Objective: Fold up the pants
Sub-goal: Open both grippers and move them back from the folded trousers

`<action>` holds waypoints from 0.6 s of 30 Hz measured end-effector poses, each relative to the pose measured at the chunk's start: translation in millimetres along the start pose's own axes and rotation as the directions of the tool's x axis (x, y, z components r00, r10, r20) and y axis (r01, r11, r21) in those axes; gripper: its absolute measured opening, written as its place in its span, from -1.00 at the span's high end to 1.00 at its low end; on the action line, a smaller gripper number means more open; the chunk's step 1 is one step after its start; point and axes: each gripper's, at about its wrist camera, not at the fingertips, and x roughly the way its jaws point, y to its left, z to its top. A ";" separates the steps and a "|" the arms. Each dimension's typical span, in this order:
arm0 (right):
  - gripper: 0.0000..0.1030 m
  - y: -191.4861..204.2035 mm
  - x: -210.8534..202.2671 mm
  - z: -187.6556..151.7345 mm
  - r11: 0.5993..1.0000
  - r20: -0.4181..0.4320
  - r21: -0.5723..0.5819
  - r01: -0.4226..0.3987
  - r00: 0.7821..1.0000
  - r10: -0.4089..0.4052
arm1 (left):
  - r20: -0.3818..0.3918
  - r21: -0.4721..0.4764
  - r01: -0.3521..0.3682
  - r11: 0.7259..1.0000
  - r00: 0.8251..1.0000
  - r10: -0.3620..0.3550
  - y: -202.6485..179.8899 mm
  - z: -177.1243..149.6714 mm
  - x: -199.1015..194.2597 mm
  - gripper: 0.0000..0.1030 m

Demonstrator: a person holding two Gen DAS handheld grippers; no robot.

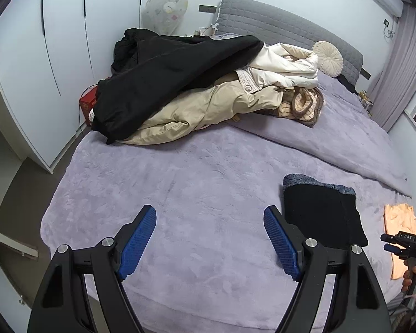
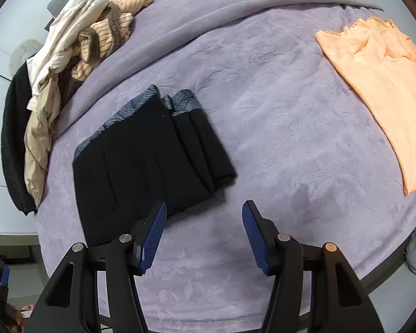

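Lying folded into a compact dark rectangle, the pants (image 2: 149, 155) sit on the bed (image 2: 277, 138), just ahead and to the left of the right claw (image 2: 203, 236), whose blue ribbed pads stand apart with nothing between them. The left claw (image 1: 209, 242) also gapes wide and empty over bare blanket, with the pants just past its right pad.

Judging from this, the fold looks finished, so the main risk is undoing it: a low pass by either claw could catch the loose right-hand edge, where several layers stack in narrow steps, and drag them open. The plush blanket grips fabric, so a nudge would more likely skew the stack than slide it whole.

The pants look like soft, matte black knit with a grey patterned lining showing at the far edge. The blanket is lilac fleece with an embossed leaf pattern. An orange garment (image 2: 380, 88) lies flat, well apart to the right; a heap of coats (image 1: 185, 83), black, beige and white, sits nearer the headboard.
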 end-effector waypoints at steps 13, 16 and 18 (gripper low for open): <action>-0.54 30.7 -44.1 -11.6 0.973 0.055 -0.093 -0.212 0.974 0.218 | -0.068 0.157 0.069 0.985 0.996 -0.059 -78.6 -0.1 14.9 -0.57; -0.54 23.2 -32.1 -14.7 0.972 0.022 -0.098 -0.213 0.976 0.216 | -0.119 0.181 0.054 0.982 0.992 -0.032 -93.4 -7.4 37.0 -0.57; -0.54 16.3 -20.4 -15.3 0.973 -0.008 -0.096 -0.210 0.978 0.210 | -0.171 0.185 0.047 0.982 0.985 -0.015 -104.1 -14.2 59.6 -0.57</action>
